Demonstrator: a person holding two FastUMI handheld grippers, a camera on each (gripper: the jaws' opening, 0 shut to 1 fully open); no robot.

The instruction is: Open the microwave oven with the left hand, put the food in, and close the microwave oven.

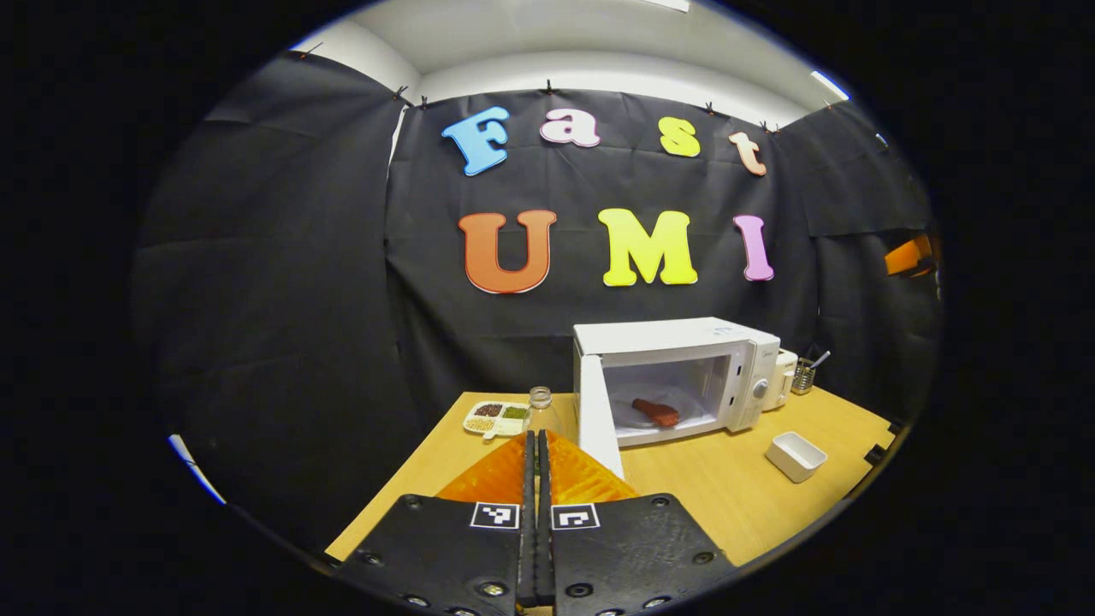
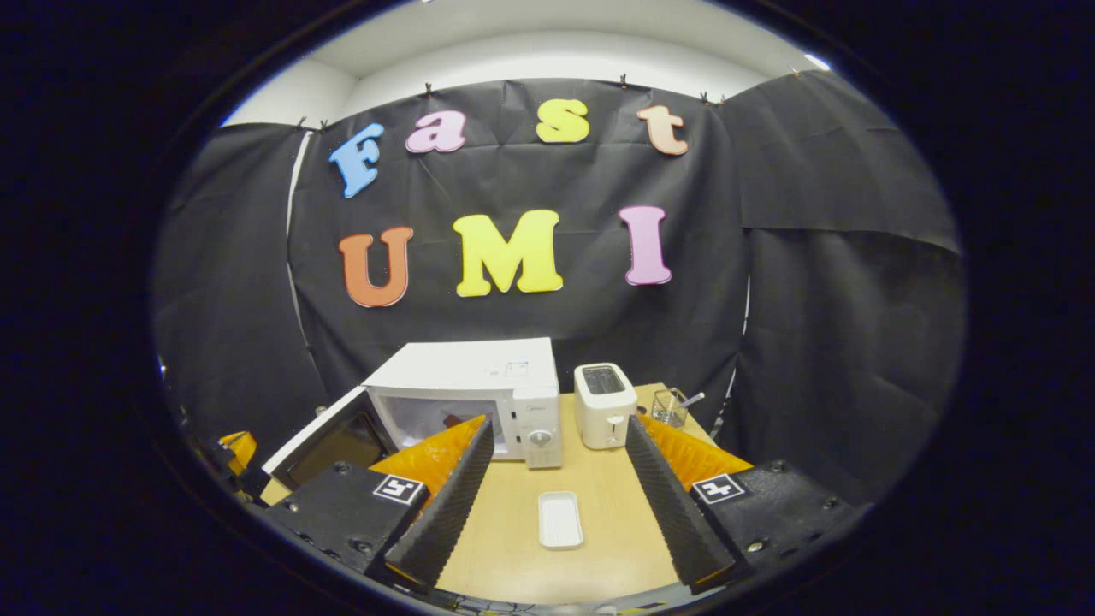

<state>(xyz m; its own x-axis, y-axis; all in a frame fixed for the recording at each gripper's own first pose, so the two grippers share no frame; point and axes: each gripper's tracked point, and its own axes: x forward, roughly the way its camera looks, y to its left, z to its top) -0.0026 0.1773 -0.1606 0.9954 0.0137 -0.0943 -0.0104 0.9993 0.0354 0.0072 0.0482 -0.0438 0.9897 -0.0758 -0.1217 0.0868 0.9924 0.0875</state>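
Left gripper view — clenched left tool point(image 1: 539, 445), food point(image 1: 656, 411) well beyond inside open microwave point(image 1: 684, 376).

A: Where's the microwave oven point(image 1: 684, 376)?
B: White, toward the back of the wooden table, its door point(image 1: 596, 419) swung wide open on the left hinge.
A: And the food point(image 1: 657, 411)?
B: 1 reddish-brown piece lying inside on the white turntable plate point(image 1: 633, 417).

The microwave point(image 1: 676, 376) door point(image 1: 596, 415) stands swung out to the left, leaving its mouth unblocked. Bare table point(image 2: 599, 488) lies in front, broken by a small white tray point(image 2: 560, 518); the toaster point(image 2: 604, 404) crowds its right side.
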